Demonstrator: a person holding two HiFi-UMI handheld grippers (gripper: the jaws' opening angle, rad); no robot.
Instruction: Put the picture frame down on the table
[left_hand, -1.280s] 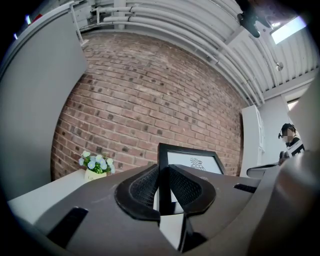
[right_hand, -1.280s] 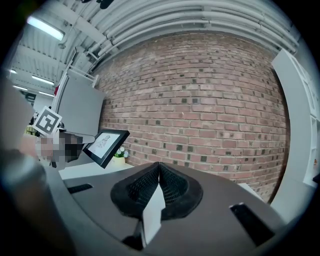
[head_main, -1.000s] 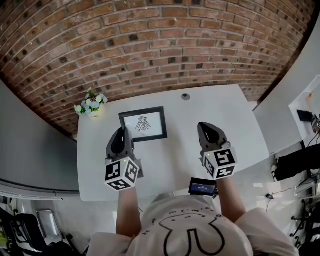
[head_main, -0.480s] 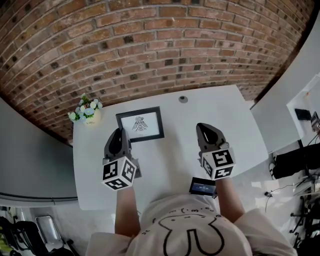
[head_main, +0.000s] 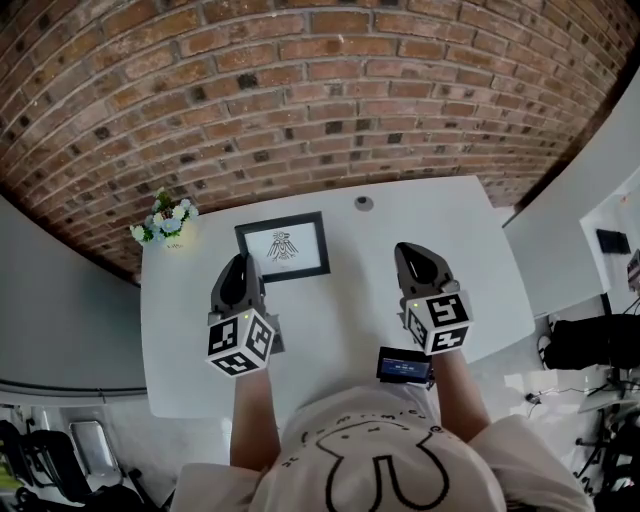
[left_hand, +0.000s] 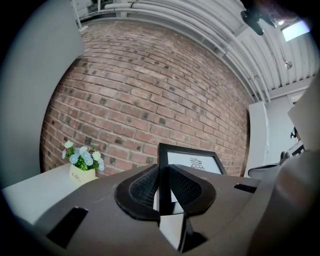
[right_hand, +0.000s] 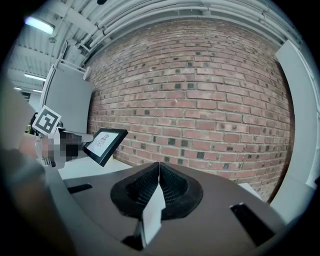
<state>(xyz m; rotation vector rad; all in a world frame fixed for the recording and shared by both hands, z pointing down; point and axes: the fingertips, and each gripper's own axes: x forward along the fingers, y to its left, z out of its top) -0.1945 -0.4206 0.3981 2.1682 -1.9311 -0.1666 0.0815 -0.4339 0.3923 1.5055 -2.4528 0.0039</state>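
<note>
A black picture frame (head_main: 282, 247) with a white print is held by its near left corner in my left gripper (head_main: 244, 264), which is shut on it. In the left gripper view the frame (left_hand: 192, 161) stands upright, and its black edge runs down between the closed jaws of the left gripper (left_hand: 164, 172). From the right gripper view the frame (right_hand: 105, 144) hangs tilted above the white table (right_hand: 87, 170). My right gripper (head_main: 415, 256) hovers over the table's right half, apart from the frame. The right gripper (right_hand: 159, 170) is shut, with nothing in it.
A small pot of blue and white flowers (head_main: 162, 222) stands at the far left corner of the white table (head_main: 480, 260). A small round grey object (head_main: 364, 203) lies near the far edge. A dark device (head_main: 404, 367) sits at the near edge. The brick wall (head_main: 320, 90) is behind.
The grippers and the frame keep almost the same pose. The head view has shifted a little, so the flower pot sits further left.
</note>
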